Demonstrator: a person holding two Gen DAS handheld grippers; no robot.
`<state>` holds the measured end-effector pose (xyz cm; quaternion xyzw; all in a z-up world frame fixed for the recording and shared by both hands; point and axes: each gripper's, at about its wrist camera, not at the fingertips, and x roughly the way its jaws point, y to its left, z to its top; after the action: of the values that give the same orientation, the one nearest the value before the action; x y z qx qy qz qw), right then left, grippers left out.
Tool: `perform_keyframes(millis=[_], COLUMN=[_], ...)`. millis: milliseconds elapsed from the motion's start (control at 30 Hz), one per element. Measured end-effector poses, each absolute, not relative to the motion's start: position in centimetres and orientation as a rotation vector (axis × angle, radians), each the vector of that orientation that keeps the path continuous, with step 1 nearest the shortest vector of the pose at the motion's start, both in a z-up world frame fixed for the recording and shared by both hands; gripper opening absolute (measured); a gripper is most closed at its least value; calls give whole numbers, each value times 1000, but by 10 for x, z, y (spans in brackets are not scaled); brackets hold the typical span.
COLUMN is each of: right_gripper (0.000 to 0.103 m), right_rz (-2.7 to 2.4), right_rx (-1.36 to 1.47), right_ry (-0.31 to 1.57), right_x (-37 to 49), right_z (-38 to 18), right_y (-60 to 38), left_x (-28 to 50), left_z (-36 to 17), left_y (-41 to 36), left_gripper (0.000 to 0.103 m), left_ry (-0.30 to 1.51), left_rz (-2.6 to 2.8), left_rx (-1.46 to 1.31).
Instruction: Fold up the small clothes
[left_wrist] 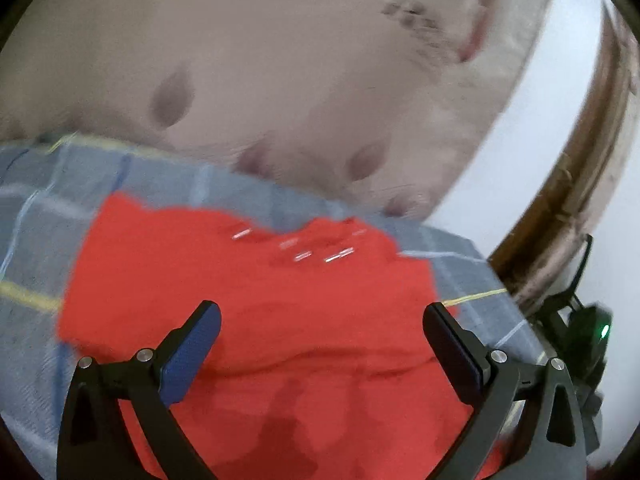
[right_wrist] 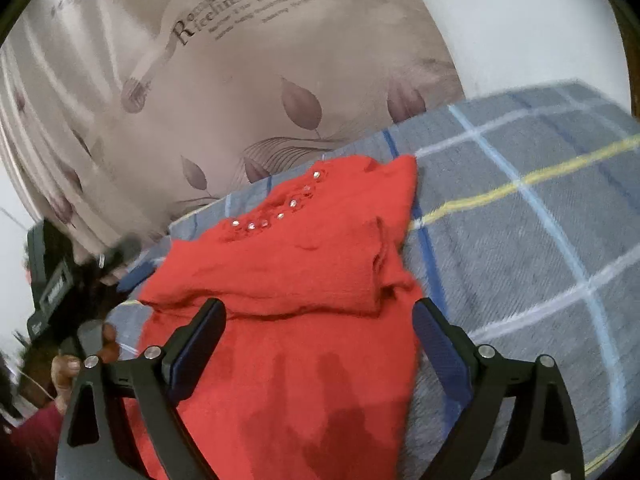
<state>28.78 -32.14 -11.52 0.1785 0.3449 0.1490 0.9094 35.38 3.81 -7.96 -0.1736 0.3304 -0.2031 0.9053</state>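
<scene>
A small red knit top (left_wrist: 248, 292) with rhinestones at the neckline lies on a grey-blue plaid blanket (left_wrist: 36, 208); a sleeve is folded over its body in the right wrist view (right_wrist: 304, 264). My left gripper (left_wrist: 320, 320) is open and empty, just above the garment's lower part. My right gripper (right_wrist: 318, 320) is open and empty, over the garment's lower half, its right finger (right_wrist: 440, 340) near the garment's edge. The other gripper (right_wrist: 52, 288) and the hand holding it show at the left of the right wrist view.
A beige leaf-print quilt (right_wrist: 240, 92) with printed lettering lies beyond the blanket (right_wrist: 540, 240). A white wall (left_wrist: 532, 128) and a brown wooden frame (left_wrist: 580, 200) stand to the right in the left wrist view. The right gripper's body (left_wrist: 580, 328) shows there too.
</scene>
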Motion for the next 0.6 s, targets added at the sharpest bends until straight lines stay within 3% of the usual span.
perform_keyframes(millis=[67, 267, 300, 333, 600], right_gripper=[88, 50, 35, 11, 8], right_rz=[302, 301, 302, 292, 303], right_rx=[332, 256, 251, 227, 187], right_ry=[717, 852, 881, 899, 776], right_x=[301, 358, 364, 367, 371], right_z=[-110, -122, -127, -128, -77], right_y=[-322, -318, -316, -312, -305], left_x=[349, 341, 341, 340, 342], left_z=[-98, -131, -131, -132, -129], left_y=[59, 97, 97, 96, 93], left_gripper=[101, 101, 101, 101, 101], left_ry=[702, 718, 717, 721, 728], left_rz=[-372, -337, -335, -336, -310], left_rx=[-377, -595, -594, -590, -582])
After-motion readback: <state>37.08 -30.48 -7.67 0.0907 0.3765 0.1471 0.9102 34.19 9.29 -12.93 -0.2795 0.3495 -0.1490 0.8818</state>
